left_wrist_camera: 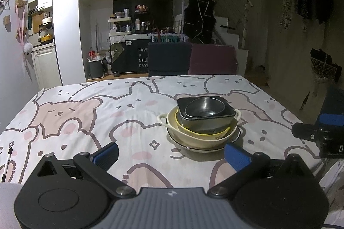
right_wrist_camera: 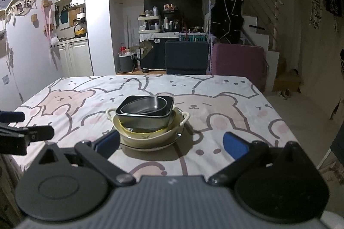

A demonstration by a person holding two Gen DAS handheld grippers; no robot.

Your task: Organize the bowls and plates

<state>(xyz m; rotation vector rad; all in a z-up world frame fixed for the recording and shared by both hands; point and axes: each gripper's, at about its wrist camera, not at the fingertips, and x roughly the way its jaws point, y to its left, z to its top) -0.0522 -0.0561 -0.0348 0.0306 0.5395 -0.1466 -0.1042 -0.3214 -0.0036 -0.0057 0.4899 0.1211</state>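
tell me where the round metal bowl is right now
The round metal bowl sits on top of the stack, nested inside the square dark dish, mid-table ahead of both open grippers.

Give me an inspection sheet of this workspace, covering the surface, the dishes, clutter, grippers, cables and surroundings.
Surface: table covered by a cartoon bear and rabbit cloth.
Job's things: one nested stack; white plate at the bottom, cream two-handled bowl, yellow-rimmed bowl, square dark dish, round metal bowl on top, tilted.
Clutter: a pen at the table's left edge.
Grippers: left gripper open, empty, short of the stack; right gripper open, empty, also short of it.
Cables: a thin dark line at the left view's lower right corner, possibly a cable.
Surroundings: dark chair and purple chair beyond the table, bin, cluttered shelves, staircase.
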